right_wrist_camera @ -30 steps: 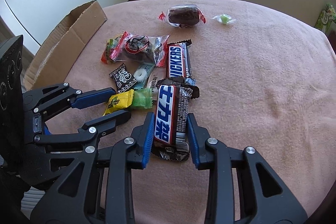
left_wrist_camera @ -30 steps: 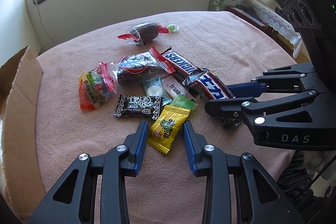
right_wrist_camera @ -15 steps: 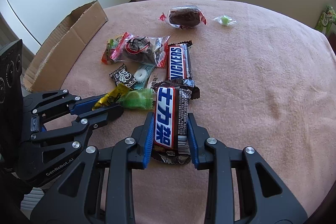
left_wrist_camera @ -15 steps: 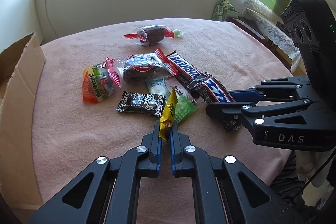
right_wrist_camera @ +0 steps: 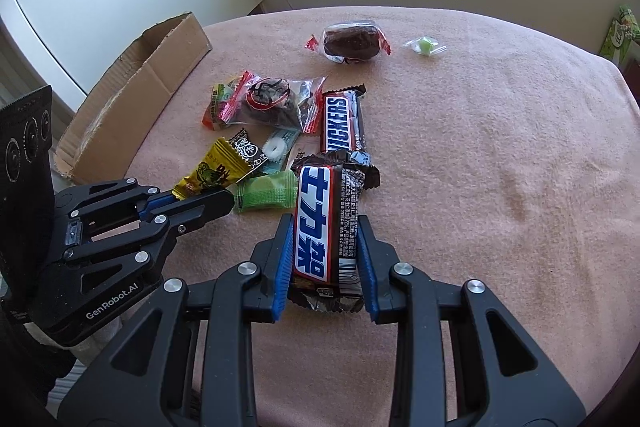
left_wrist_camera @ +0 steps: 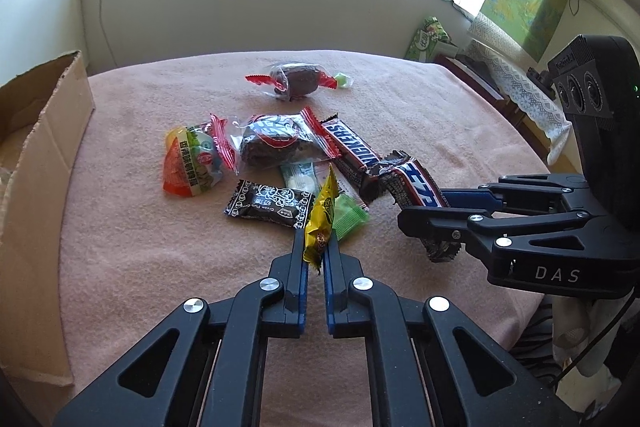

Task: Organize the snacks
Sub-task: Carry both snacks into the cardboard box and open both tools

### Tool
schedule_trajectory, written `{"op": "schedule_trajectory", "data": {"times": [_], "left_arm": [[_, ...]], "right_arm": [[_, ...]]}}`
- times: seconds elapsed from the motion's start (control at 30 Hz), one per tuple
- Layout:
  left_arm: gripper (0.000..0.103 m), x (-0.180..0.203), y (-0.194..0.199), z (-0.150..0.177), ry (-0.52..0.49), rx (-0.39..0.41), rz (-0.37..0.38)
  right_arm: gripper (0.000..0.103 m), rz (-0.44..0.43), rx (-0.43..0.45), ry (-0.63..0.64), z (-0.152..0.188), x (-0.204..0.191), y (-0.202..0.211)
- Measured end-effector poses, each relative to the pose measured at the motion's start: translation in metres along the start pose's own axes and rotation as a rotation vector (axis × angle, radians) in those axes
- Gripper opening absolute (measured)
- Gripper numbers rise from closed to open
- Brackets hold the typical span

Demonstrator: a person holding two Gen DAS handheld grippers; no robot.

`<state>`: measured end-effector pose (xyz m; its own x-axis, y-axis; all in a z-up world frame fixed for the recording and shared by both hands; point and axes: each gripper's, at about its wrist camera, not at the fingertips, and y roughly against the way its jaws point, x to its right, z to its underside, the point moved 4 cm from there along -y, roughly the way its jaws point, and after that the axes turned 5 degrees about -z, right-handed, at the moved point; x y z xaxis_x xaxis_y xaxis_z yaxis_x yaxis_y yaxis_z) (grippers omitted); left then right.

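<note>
Left wrist view showed the left gripper (left_wrist_camera: 316,247) pinching one end of a yellow candy sachet (left_wrist_camera: 320,215), tipped up on edge, its far end close above a green candy (left_wrist_camera: 349,217) and a black packet (left_wrist_camera: 269,203); whether it had cleared them I could not tell. Right wrist view showed the right gripper (right_wrist_camera: 325,259) clamped on the long sides of a Chinese-label Snickers bar (right_wrist_camera: 324,227), near the front edge of the tabletop (right_wrist_camera: 500,167). Both grasps looked made, so the step in hand was the pick-up — carrying each snack to the cardboard box (right_wrist_camera: 132,95) at the left edge seemed the likely next move. That would call for lifting clear of the pile, since the bar's crimped far end lay against a second Snickers bar (right_wrist_camera: 340,123). The sachet was thin, glossy film and bent easily; the bars were firm blocks in crinkly foil. Two chocolate cakes (left_wrist_camera: 276,143) (left_wrist_camera: 298,83) in clear plastic and a domed jelly cup (left_wrist_camera: 188,163) rested on the fuzzy pink cloth.
</note>
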<state>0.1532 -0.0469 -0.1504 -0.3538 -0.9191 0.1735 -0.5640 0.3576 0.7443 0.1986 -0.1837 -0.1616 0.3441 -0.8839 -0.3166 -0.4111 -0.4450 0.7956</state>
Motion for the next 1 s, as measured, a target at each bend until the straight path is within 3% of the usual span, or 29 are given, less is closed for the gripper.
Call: {"op": "schedule_trajectory", "data": {"times": [0.37,0.63,1.0], "left_arm": [[0.006,-0.022,0.047,-0.015,0.063,0.108,-0.022],[0.006,-0.07,0.086,-0.015,0.13,0.182,-0.105],[0.006,-0.141,0.124,0.001,0.228,0.224,-0.232]], "right_arm": [[0.03,-0.033,0.067,0.054,-0.025,-0.033,0.026],[0.03,-0.071,0.09,0.122,-0.053,-0.075,0.019],[0.03,-0.12,0.082,0.211,-0.089,-0.14,-0.01]]}}
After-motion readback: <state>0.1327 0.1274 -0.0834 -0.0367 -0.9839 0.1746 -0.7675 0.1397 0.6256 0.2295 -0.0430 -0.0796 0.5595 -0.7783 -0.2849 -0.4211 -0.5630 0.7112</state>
